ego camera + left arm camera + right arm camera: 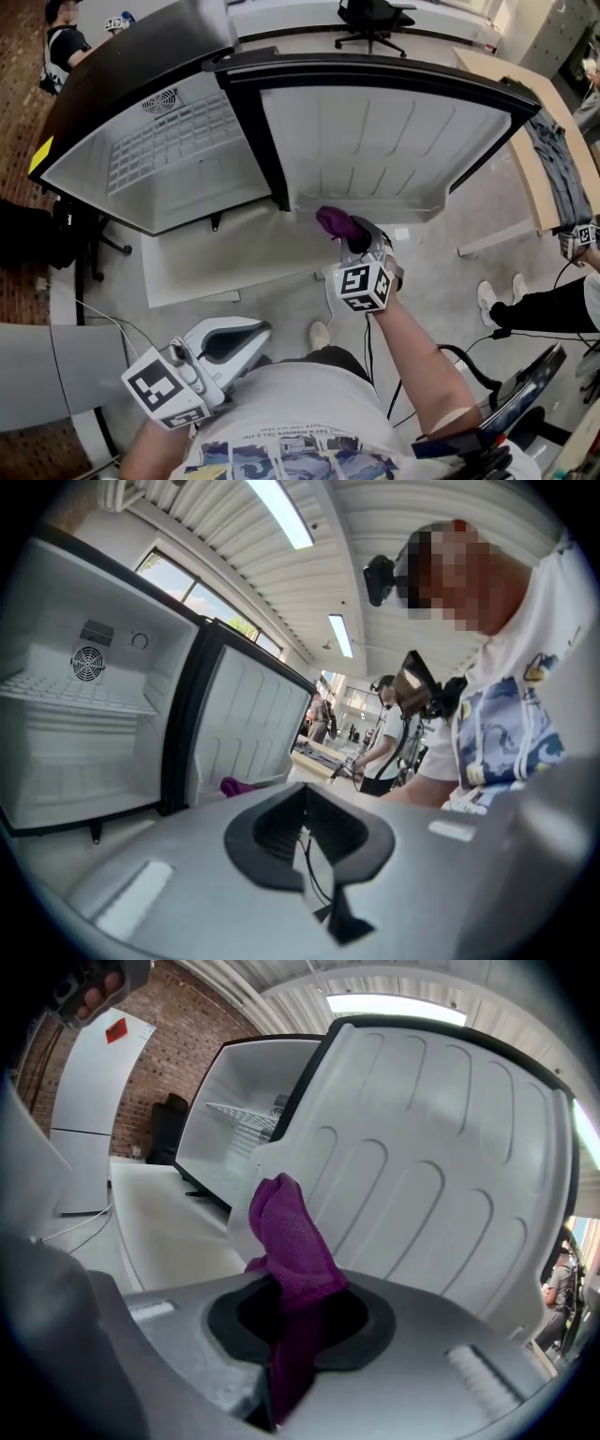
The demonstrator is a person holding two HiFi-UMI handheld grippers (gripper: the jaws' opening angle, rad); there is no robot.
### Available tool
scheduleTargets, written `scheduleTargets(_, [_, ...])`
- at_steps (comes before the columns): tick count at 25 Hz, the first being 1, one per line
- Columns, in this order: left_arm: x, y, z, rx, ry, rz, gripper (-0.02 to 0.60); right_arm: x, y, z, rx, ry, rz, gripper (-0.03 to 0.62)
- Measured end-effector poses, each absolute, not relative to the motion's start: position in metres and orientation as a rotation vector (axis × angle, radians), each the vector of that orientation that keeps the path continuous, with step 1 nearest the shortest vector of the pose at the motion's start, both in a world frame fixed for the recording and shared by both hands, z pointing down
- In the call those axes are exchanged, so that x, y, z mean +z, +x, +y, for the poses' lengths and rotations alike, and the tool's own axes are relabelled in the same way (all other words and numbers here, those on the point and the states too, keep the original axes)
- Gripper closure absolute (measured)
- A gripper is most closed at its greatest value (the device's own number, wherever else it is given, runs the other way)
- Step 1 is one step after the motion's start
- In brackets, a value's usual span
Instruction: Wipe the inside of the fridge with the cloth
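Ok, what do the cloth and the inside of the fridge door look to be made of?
The cloth, pinched in the right claw, looks like purple microfibre or terry: matte, nubbly surface, soft folds. The door lining looks like moulded white plastic: smooth, slight sheen, pressed-in ribs.

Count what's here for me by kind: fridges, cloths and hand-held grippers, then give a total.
Fridge: 1
Purple cloth: 1
Hand-held grippers: 2, the left hand-held gripper and the right hand-held gripper
Total: 4
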State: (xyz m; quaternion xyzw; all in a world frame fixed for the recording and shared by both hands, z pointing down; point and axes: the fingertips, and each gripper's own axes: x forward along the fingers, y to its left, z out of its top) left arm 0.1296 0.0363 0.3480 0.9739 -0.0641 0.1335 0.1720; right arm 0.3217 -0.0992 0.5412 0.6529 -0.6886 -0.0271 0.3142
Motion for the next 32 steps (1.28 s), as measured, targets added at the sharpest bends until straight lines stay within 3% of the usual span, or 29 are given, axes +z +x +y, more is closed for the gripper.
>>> scheduleTargets(32, [0.345, 0.205, 0.047, 0.443, 2.805, 0.076, 0.574, 0.557, 0.481, -0.031, 0.116, 1.948, -1.487, 0.542])
